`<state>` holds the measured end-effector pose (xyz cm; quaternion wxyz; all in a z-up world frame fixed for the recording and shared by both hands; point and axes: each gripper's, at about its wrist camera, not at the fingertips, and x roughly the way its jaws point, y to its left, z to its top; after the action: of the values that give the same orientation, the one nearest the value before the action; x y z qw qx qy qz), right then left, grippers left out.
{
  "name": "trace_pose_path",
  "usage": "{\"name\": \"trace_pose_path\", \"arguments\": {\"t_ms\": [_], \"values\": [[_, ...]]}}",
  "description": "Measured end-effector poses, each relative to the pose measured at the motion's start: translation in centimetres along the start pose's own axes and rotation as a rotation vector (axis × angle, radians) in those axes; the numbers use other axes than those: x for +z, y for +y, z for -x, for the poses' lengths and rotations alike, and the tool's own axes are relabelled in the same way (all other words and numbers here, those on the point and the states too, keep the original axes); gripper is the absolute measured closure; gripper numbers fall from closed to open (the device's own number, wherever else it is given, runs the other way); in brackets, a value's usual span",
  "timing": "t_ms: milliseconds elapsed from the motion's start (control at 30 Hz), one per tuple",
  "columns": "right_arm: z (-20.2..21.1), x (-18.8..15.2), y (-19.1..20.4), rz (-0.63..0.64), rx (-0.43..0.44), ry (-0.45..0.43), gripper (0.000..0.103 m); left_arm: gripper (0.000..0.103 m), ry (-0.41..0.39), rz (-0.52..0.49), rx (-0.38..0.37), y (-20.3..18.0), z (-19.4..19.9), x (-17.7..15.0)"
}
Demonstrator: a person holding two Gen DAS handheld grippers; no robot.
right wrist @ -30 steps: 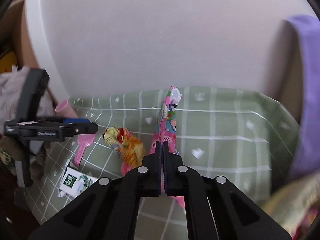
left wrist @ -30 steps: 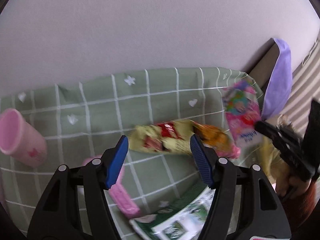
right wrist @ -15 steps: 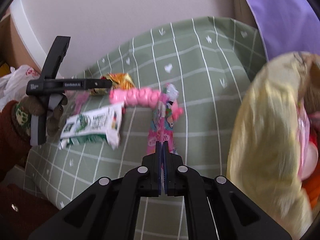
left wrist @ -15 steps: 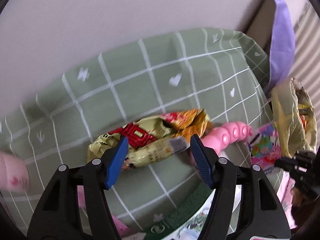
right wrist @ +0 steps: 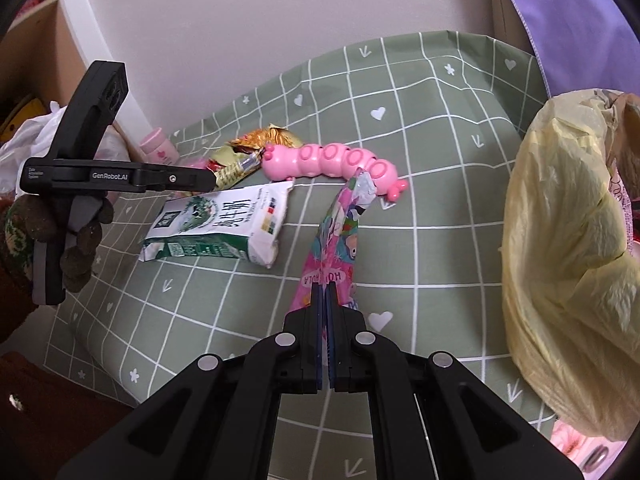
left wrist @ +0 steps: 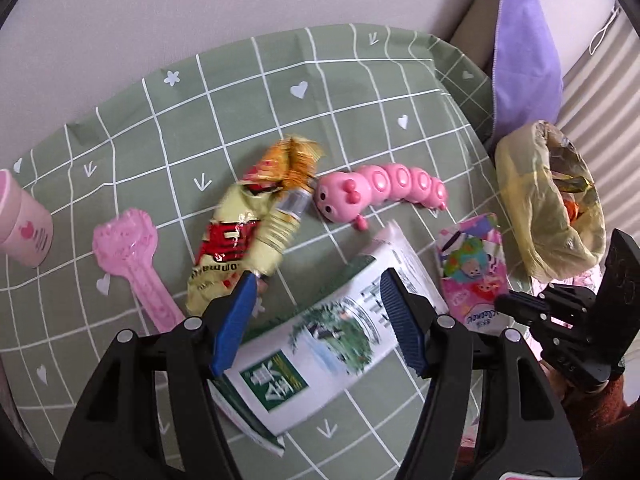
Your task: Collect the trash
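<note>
My right gripper (right wrist: pixel 324 296) is shut on a pink cartoon wrapper (right wrist: pixel 336 236) and holds it above the green checked cloth (right wrist: pixel 432 128), left of the yellow trash bag (right wrist: pixel 560 272). The wrapper (left wrist: pixel 472 276) and the bag (left wrist: pixel 548 200) also show in the left wrist view. My left gripper (left wrist: pixel 316 308) is open and empty, above a white and green milk carton (left wrist: pixel 320 344) lying flat. A crumpled yellow and red snack wrapper (left wrist: pixel 244 232) lies just left of the left fingertip (left wrist: pixel 240 300). The left gripper appears from the side in the right wrist view (right wrist: pixel 192 180).
A pink caterpillar toy (left wrist: pixel 380 192), a pink spoon (left wrist: pixel 136 264) and a pink cup (left wrist: pixel 20 224) lie on the cloth. A purple cloth (left wrist: pixel 524 48) hangs at the back right. A white wall stands behind the table.
My left gripper has pulled back and swung over the milk carton, leaving the snack wrapper to its left. My right gripper has carried the pink wrapper toward the trash bag.
</note>
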<state>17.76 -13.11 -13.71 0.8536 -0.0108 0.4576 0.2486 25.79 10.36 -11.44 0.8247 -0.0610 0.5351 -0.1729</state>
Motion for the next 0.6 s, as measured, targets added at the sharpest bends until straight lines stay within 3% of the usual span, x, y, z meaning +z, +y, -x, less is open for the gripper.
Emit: {"name": "trace_pose_path", "arguments": {"t_ms": [267, 433, 600], "values": [[0.7, -1.0, 0.8, 0.015, 0.054, -0.015, 0.097, 0.042, -0.080, 0.008, 0.021, 1.2, 2.7, -0.4], [1.4, -1.5, 0.2, 0.009, 0.047, -0.045, 0.097, 0.042, -0.133, 0.023, 0.053, 2.5, 4.0, -0.1], [1.0, -1.7, -0.3, -0.003, 0.030, -0.019, 0.097, 0.042, -0.155, 0.040, 0.050, 4.0, 3.9, 0.2]]}}
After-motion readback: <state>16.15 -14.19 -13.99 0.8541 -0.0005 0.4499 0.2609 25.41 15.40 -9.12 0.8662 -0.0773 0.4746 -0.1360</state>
